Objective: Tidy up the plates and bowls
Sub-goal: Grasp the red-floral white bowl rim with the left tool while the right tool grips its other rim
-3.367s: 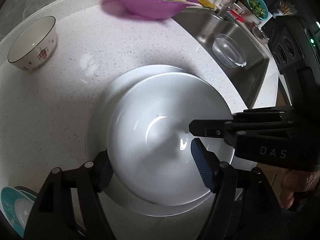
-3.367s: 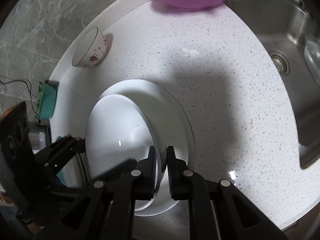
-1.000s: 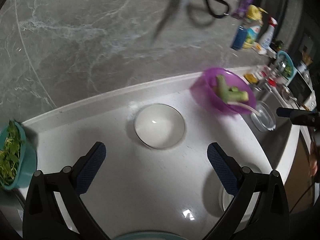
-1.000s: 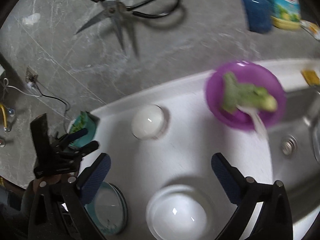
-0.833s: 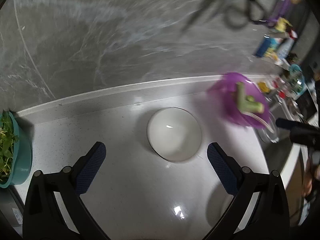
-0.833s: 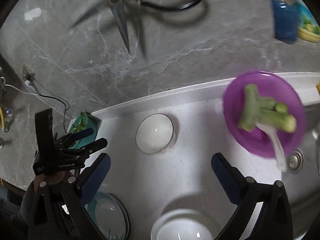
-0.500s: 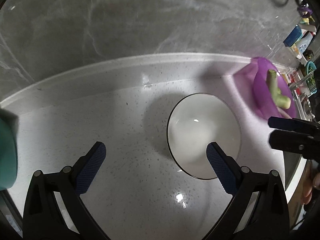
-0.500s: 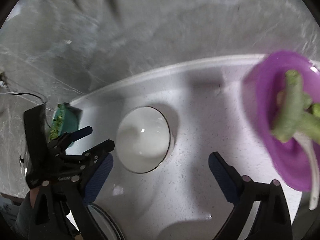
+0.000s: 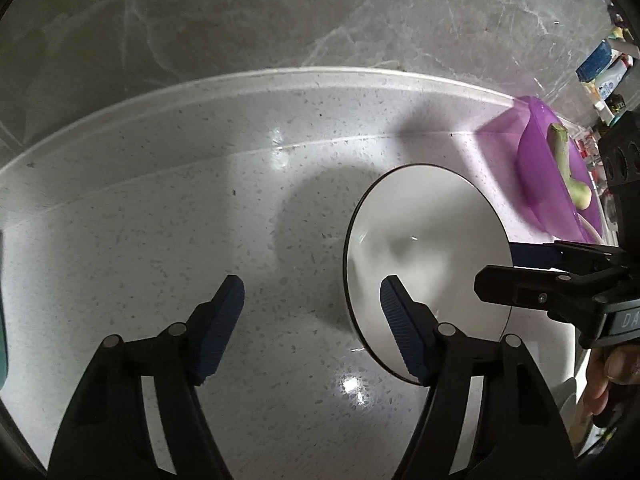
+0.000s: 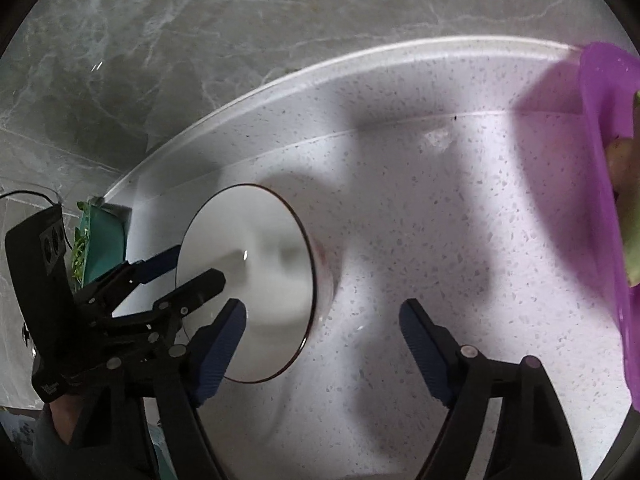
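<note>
A small white bowl [image 9: 426, 252] with a dark rim stands upright on the speckled white counter; it also shows in the right wrist view [image 10: 256, 264]. My left gripper [image 9: 310, 316] is open, its right finger over the bowl's left rim and its left finger outside on the counter. My right gripper [image 10: 322, 334] is open, its left finger over the bowl's right part and its right finger on the counter side. Each gripper shows in the other's view, at the bowl's opposite rim. Neither grips the bowl.
A purple bowl [image 9: 556, 176] with green vegetable pieces stands to the right, also in the right wrist view [image 10: 608, 168]. A teal bowl of greens [image 10: 100, 248] stands at the far left. The grey marble wall [image 9: 280, 16] rises behind the counter.
Both grippers have come down and forward to the small white bowl, which now fills much more of each view. Both have narrowed their opening and straddle opposite rims.
</note>
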A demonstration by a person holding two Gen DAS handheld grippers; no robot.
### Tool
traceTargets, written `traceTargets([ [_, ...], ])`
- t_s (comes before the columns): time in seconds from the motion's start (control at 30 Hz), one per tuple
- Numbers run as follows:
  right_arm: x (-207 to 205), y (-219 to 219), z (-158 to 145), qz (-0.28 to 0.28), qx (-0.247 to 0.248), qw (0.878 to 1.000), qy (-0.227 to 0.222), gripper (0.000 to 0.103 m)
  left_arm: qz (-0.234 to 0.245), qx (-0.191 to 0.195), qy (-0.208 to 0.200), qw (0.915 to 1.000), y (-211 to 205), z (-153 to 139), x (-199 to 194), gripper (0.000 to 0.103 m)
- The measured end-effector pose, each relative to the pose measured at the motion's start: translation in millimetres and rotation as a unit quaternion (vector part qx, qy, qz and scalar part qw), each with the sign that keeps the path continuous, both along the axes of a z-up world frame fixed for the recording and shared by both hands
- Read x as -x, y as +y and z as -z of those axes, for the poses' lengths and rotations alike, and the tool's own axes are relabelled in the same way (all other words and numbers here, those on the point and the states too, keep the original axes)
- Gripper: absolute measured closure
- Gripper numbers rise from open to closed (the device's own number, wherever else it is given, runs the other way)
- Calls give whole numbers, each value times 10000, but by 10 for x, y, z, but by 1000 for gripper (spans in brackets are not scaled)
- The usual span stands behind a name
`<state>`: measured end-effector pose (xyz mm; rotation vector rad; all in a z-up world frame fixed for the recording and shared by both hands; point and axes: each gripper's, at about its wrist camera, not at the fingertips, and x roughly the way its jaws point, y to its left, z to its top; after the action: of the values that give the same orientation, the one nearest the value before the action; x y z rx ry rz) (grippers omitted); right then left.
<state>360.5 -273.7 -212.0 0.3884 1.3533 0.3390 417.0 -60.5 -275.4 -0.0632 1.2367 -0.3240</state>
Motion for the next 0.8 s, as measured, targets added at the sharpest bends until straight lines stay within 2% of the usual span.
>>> traceTargets([
  [0.07, -4, -10, 17, -24, -31, 10000, -13, 26, 48, 150, 71, 9999, -12, 43, -11, 42],
  [0.1, -11, -7, 34, -29, -53, 10000, 13, 28, 73, 196, 117, 9997, -8, 67, -6, 49],
  [0.17, -24, -1, 69, -22, -100, 9999, 68, 33, 99, 275, 175, 9994, -49, 123, -29, 52],
  [0.2, -30, 7, 82, -27, -119, 9999, 81, 38, 117, 325, 193, 9992, -54, 138, -31, 58],
  [0.23, -35, 21, 101, -39, -164, 9998, 116, 42, 134, 371, 220, 9990, -49, 143, -25, 71],
  [0.27, -40, 34, 114, -56, -198, 9997, 136, 45, 161, 451, 265, 9985, -68, 157, -34, 75],
  [0.33, -54, 73, 151, -95, -272, 9994, 205, 59, 229, 548, 301, 9978, -104, 175, -34, 85],
  [0.43, -77, 84, 216, -41, -463, 9984, 323, 73, 280, 548, 332, 9976, -149, 181, -40, 87],
  [0.53, -106, 91, 267, 46, -583, 9976, 377, 79, 291, 616, 370, 9970, -168, 198, -57, 87],
  [0.8, -95, 80, 267, 159, -774, 9961, 383, 79, 300, 490, 443, 9974, -186, 168, -72, 89],
])
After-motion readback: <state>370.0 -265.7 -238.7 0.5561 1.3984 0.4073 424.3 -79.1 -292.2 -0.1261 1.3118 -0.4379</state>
